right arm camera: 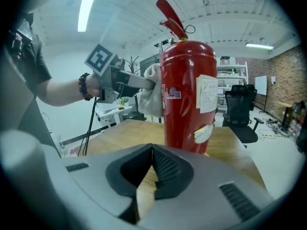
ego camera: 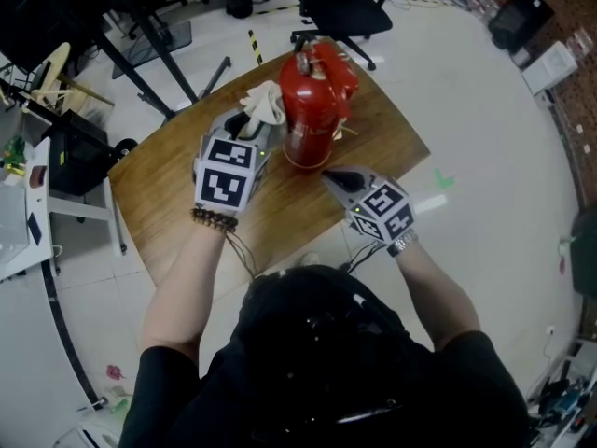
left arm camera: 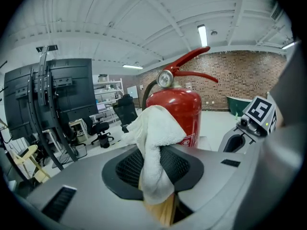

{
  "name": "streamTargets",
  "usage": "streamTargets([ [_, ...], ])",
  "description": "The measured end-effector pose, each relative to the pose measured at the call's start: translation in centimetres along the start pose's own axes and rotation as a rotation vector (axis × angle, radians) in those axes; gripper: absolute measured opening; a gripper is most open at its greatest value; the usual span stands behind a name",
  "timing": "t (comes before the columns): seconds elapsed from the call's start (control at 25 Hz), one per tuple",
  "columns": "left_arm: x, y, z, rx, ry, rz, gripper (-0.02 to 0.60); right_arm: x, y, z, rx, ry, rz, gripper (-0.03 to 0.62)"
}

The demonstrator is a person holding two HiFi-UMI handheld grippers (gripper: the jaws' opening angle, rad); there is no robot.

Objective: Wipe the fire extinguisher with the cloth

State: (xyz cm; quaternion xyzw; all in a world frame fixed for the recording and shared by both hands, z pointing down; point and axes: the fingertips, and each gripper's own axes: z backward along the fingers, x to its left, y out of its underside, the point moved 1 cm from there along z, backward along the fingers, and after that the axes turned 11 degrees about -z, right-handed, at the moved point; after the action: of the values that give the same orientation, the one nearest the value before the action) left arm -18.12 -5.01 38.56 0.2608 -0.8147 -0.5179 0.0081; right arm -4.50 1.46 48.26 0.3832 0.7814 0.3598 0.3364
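Red fire extinguisher (ego camera: 315, 110) stands upright on the wooden table (ego camera: 177, 203), toward its far edge, lever and gauge on top.

Left gripper (left arm camera: 156, 171): jaws clamped on the white cloth (left arm camera: 156, 138). The cloth bunches up above the pads and droops over them. Seen from the right gripper view, the bundle sits against the upper left side of the cylinder.

Right gripper (right arm camera: 151, 169): jaws pressed together with nothing between them. It is held low over the table, just in front of the extinguisher's base and apart from it.

A pale label (right arm camera: 207, 95) on the cylinder faces the right gripper.

Black office chairs (ego camera: 340, 7) stand on the floor beyond the table.
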Motion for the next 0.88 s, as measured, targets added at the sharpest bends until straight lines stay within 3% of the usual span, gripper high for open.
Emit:
streamTargets([
  [0.32,-0.6,3.9,-2.7,0.097,0.037,0.005,0.098,-0.8,0.1,-0.2,0.005,0.057,-0.026,0.025],
  [0.88,-1.1,10.0,-8.1,0.191,0.191,-0.024,0.098,0.9,1.0,-1.8,0.009,0.167,-0.131,0.025],
])
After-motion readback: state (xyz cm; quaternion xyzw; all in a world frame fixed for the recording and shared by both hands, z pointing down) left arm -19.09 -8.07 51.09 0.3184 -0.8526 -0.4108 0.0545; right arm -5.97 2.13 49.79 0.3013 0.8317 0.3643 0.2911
